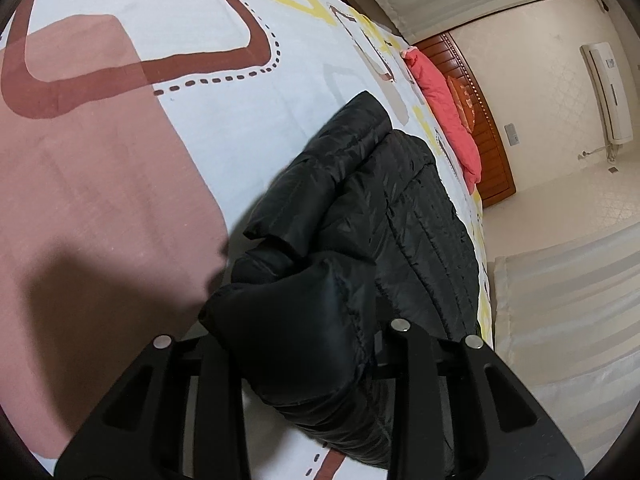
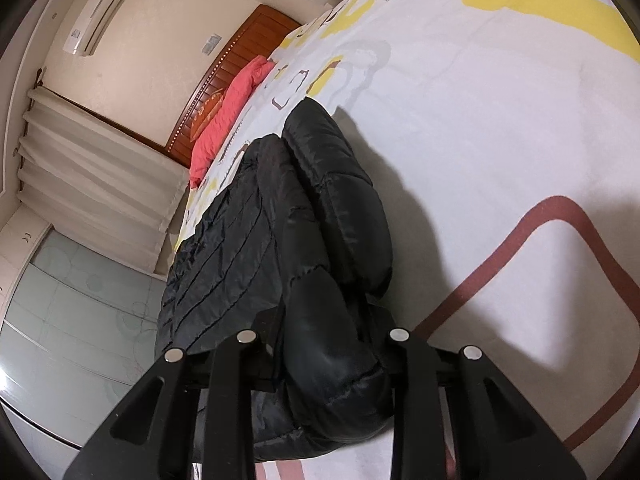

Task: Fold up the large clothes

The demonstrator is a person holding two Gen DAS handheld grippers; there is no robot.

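Both grippers, left point(image 1: 304, 344) and right point(image 2: 324, 344), clamped on black jacket point(image 1: 384, 200) | mid-fold over bedsheet point(image 1: 120, 200) | next: lay edge flat, release.

the bulky black quilted puffer jacket point(image 1: 360, 216) point(image 2: 288, 232) lies heaped on the white patterned bedsheet point(image 1: 120, 152) point(image 2: 500, 140). one side of the jacket is open flat sheet; on its other side the bed edge seems close. beyond the jacket, a coral pillow point(image 1: 448, 116) point(image 2: 224, 120) blocks the wooden headboard point(image 1: 480, 120) point(image 2: 240, 56).
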